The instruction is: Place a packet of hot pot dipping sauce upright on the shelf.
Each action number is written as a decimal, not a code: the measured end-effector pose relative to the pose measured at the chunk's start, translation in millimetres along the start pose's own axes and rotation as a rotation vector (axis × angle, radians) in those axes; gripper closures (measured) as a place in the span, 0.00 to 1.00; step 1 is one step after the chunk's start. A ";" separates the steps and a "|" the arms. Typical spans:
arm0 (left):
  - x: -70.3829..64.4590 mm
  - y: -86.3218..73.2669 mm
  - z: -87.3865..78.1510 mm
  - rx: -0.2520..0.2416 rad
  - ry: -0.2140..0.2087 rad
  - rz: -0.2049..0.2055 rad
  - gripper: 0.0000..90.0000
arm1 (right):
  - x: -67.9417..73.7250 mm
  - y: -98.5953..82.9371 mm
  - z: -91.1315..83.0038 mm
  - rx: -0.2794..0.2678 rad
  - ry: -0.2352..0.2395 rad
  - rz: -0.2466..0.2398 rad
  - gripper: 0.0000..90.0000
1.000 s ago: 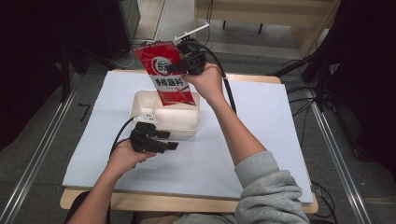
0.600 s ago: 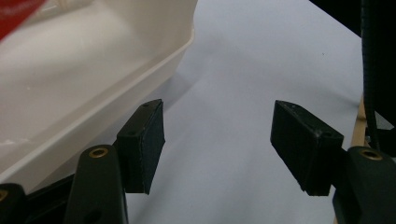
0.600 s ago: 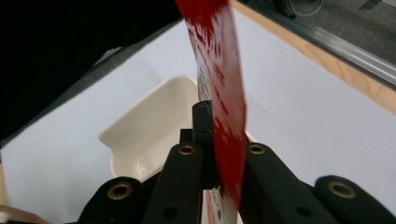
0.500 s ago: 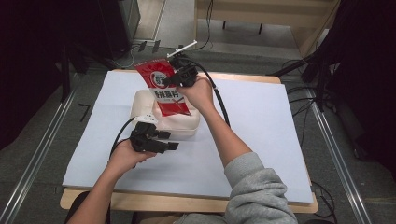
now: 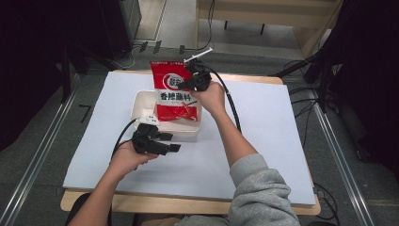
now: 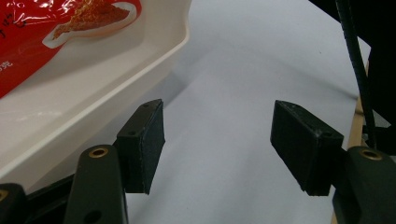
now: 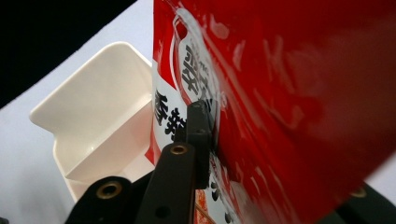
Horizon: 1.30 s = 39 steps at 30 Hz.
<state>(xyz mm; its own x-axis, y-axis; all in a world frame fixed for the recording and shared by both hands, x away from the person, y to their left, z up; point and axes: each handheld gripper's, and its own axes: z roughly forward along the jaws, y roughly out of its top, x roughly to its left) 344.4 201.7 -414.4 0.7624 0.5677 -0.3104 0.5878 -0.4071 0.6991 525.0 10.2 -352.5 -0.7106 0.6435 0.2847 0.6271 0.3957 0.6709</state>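
The right gripper is clamped on a red seasoning packet, its jaws closed on the packet's upper right edge; the packet stands tilted, its lower end down inside a white plastic tub and its top leaning toward the counter's far edge; in the right gripper view the near jaw presses flat against the packet's printed face, and the tub lies open behind it; the tub sits on a white sheet that covers the counter, left of centre and nearer the far edge than the near one; the left gripper rests just beside the tub's near wall, its jaws spread wide with nothing between them; in the left gripper view the two pads stand well apart over bare sheet, with the tub's rim close on one side and the packet's lower end lying in the tub.
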 end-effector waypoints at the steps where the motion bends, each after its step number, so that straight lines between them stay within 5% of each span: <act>1: 0.3 -0.2 0.1 -0.001 -0.001 -0.001 0.40 | -2.3 -0.8 -0.6 -0.004 0.006 0.008 0.94; 23: 1.0 0.1 0.3 0.003 0.005 0.001 0.40 | -25.7 -10.6 -35.4 -0.003 -0.046 -0.008 0.56; 39: 1.1 0.1 -1.0 -0.010 0.007 -0.003 0.40 | -33.5 -48.5 -75.0 -0.032 -0.062 -0.023 0.53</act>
<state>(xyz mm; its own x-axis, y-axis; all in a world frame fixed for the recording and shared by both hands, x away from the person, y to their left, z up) 345.0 202.9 -414.0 0.7587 0.5737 -0.3086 0.5876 -0.3982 0.7044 494.4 -79.7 -343.3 -0.7026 0.6745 0.2267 0.5998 0.3900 0.6987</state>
